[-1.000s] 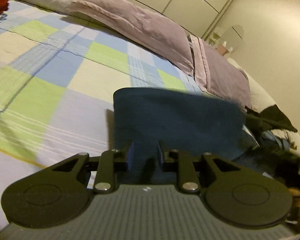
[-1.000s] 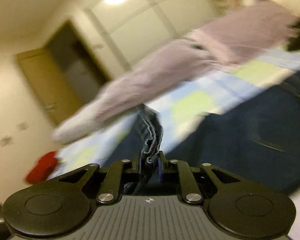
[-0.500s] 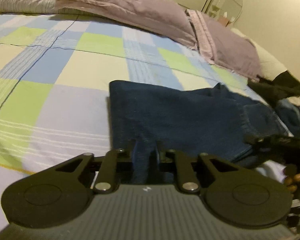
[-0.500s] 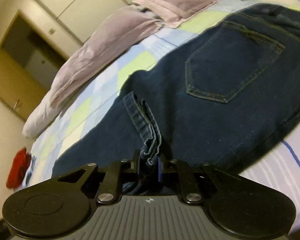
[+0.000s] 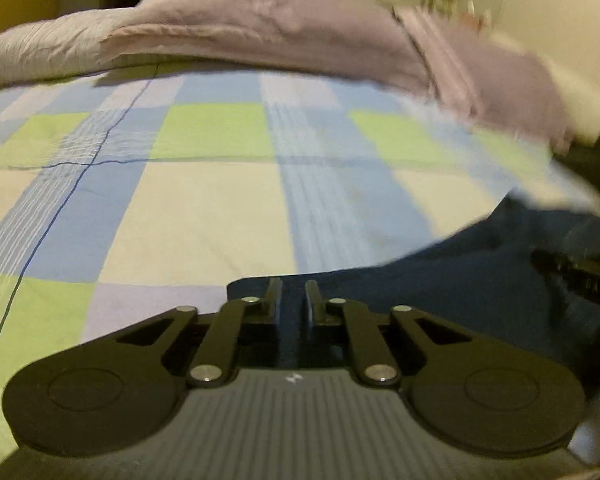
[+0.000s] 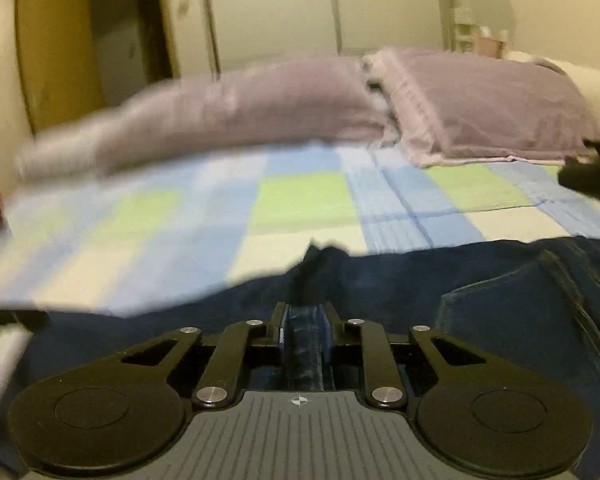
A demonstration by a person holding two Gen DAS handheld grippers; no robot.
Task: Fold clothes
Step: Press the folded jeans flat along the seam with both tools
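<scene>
A: Where are your jeans (image 6: 480,280)?
B: Lying across the near edge of the bed (image 5: 204,200).
A: Your 2 tongs?
B: Left gripper (image 5: 293,300) pinches denim; right gripper (image 6: 305,322) clamps a bunched fold.

Dark blue jeans (image 5: 440,280) are pinched between the pads of the left hand-held gripper (image 5: 293,300), spread flat on the checked bed (image 5: 204,208); lilac pillows (image 5: 260,36) are seen behind.

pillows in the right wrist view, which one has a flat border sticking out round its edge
The right-hand purple pillow, nearest the round mirror: a flat flange edges it. The left purple pillow shows none.
</scene>
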